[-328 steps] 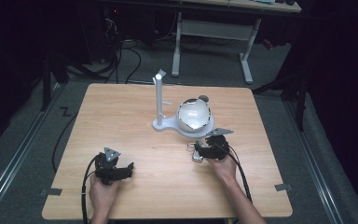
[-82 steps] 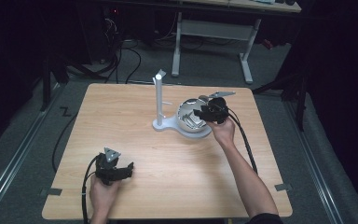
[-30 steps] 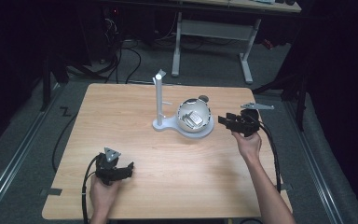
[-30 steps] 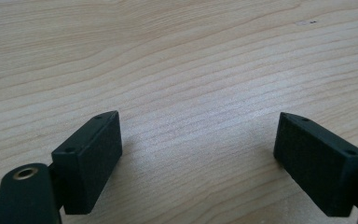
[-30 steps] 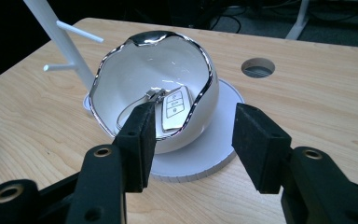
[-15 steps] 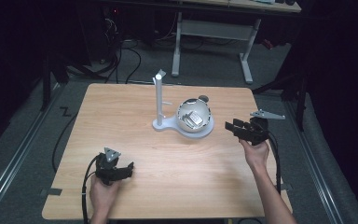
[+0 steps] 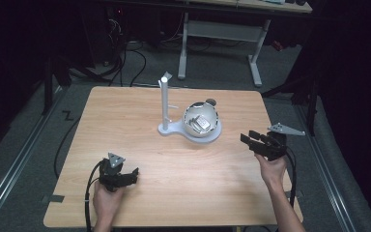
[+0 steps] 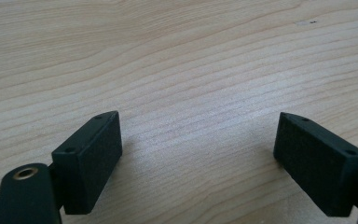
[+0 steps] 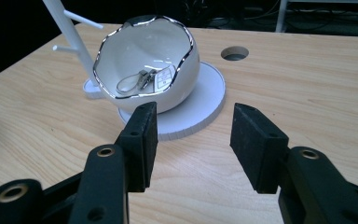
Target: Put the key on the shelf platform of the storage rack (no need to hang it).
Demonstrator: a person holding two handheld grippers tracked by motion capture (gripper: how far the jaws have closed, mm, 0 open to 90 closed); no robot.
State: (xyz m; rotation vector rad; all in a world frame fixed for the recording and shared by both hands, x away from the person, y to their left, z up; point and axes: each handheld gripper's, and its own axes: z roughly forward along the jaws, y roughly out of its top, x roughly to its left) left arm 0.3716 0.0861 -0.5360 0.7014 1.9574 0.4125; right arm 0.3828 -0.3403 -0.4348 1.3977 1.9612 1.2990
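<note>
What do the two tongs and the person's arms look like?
Both tongs are black. The left tongs carry a grey three-cornered plate and trail a black cable. The right tongs have flat rectangular pads and brass-coloured rivets. The forearms are bare, with no sleeves.

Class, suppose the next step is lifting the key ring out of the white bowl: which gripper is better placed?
Right. The right gripper is open beside the bowl, facing it; the left gripper sits at the near edge.

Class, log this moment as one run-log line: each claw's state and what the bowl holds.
left claw: open, empty | right claw: open, empty, facing bowl | bowl: keyring with tag
</note>
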